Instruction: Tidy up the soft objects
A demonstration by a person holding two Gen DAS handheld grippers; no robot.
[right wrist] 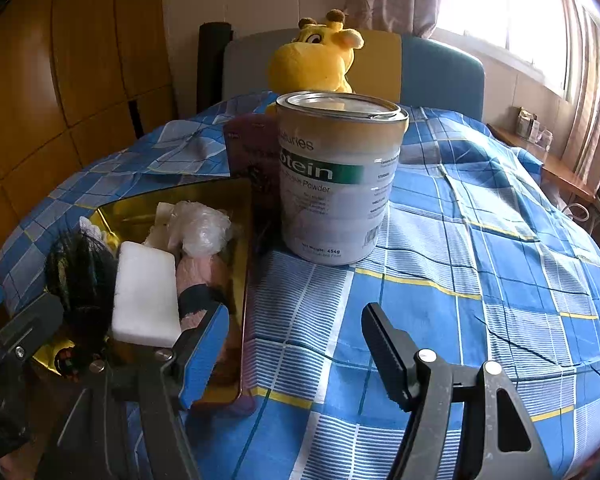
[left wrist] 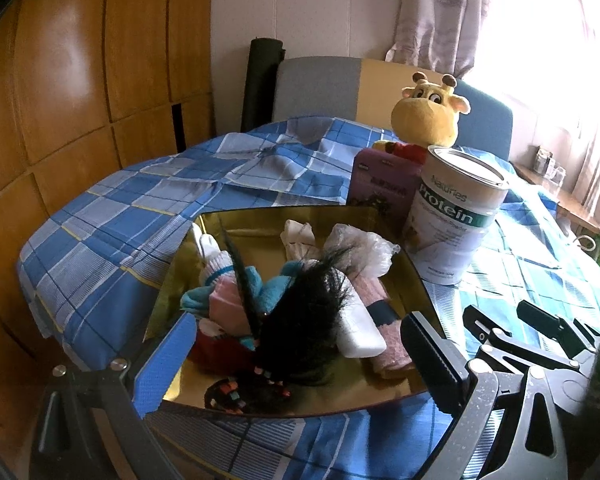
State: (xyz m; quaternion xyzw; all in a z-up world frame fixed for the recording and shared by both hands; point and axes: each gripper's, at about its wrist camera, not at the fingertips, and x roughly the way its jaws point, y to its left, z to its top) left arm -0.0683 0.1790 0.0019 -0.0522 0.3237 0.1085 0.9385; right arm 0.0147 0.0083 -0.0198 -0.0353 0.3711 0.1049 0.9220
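Observation:
A gold tray [left wrist: 236, 224] [right wrist: 204, 196] on the blue checked bedspread holds soft things: a white sponge [left wrist: 358, 334] [right wrist: 146, 294], rolled socks [left wrist: 228, 292], a pink cloth [left wrist: 384, 312], a crumpled plastic bag [left wrist: 364, 250] [right wrist: 202, 230], white cloth [left wrist: 298, 238] and a black feathery piece [left wrist: 300, 328] [right wrist: 80, 276]. My left gripper [left wrist: 296, 360] is open, its fingers either side of the tray's near end. My right gripper [right wrist: 292, 352] is open and empty over the bedspread, right of the tray. It also shows in the left wrist view [left wrist: 512, 320].
A protein powder tin [left wrist: 452, 216] [right wrist: 336, 176] stands right of the tray, with a purple box [left wrist: 380, 184] [right wrist: 252, 152] beside it. A yellow giraffe plush [left wrist: 428, 114] [right wrist: 316, 60] sits behind them against the headboard. A wooden wardrobe [left wrist: 80, 80] lines the left.

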